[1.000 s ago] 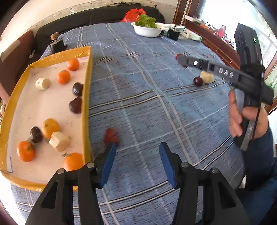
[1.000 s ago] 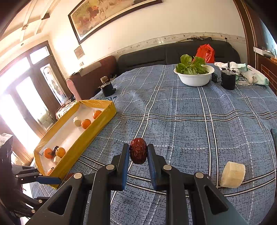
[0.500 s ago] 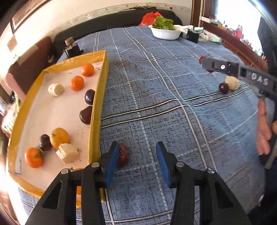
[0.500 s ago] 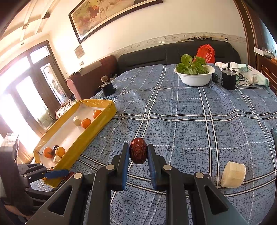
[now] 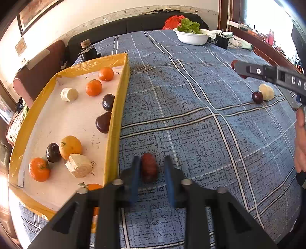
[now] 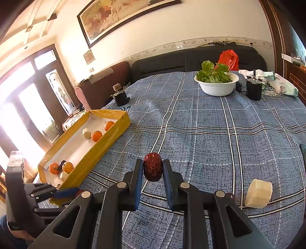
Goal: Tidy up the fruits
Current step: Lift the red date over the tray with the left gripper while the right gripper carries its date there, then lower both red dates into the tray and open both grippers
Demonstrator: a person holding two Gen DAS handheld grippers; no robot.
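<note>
**Two dates, two grippers, one blue checked cloth**

Nearest in, the left gripper (image 5: 151, 172) has its blue fingers closing around a red date (image 5: 149, 169) lying on the blue plaid tablecloth (image 5: 191, 118), just beside the yellow tray (image 5: 116, 122). The right gripper (image 6: 153, 170) clamps a second date (image 6: 152, 166) tight, lifted above the cloth. White letters on its side read "DAS". A pale fruit chunk (image 6: 258, 193) and a dark plum (image 5: 257, 97) wait on the cloth. Oranges, plums and chunks sit in the tray, faint handwriting unreadable. Far back: a white bowl of lettuce (image 6: 217, 84), a black sofa (image 6: 162, 65), a framed painting (image 6: 122, 17).
</note>
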